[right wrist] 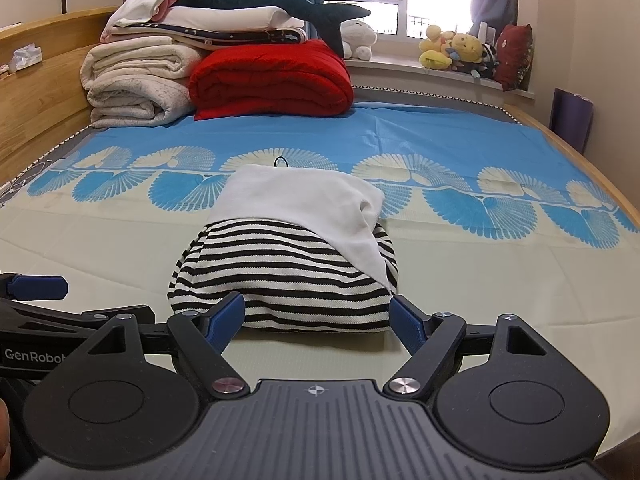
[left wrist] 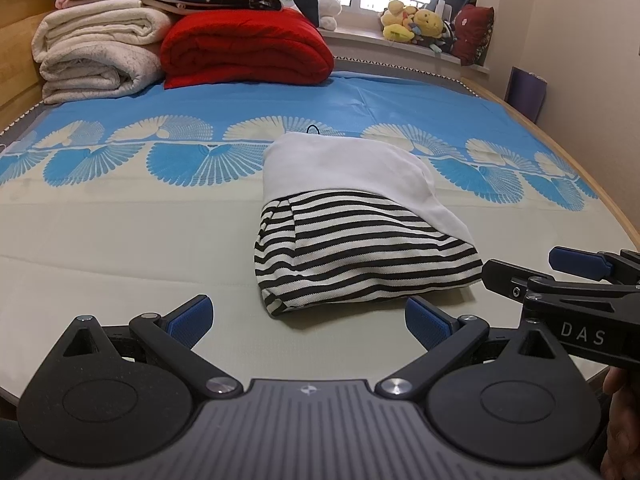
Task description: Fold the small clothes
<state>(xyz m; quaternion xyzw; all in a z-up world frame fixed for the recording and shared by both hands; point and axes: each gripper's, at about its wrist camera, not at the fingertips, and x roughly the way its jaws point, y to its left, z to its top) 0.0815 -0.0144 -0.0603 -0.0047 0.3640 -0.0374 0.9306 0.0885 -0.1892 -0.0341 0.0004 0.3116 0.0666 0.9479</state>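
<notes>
A small folded garment lies on the bed, black-and-white striped [left wrist: 360,264] [right wrist: 280,280] near me, with a plain white part [left wrist: 348,164] [right wrist: 296,196] folded over its far half. My left gripper [left wrist: 308,320] is open just short of the garment's near left corner, nothing between its blue pads. My right gripper [right wrist: 318,322] is open too, its blue pads flanking the garment's near edge without pressing it. In the left wrist view the right gripper [left wrist: 532,276] reaches in from the right, beside the garment's right corner. The left gripper's finger [right wrist: 38,286] shows at the left edge of the right wrist view.
The bed sheet [left wrist: 120,240] is pale with a blue fan-patterned band. Folded white quilts [left wrist: 96,52] and a red quilt [left wrist: 244,48] are stacked at the headboard end. Plush toys [right wrist: 456,52] line the windowsill. The wooden bed rim [left wrist: 580,168] curves along the right.
</notes>
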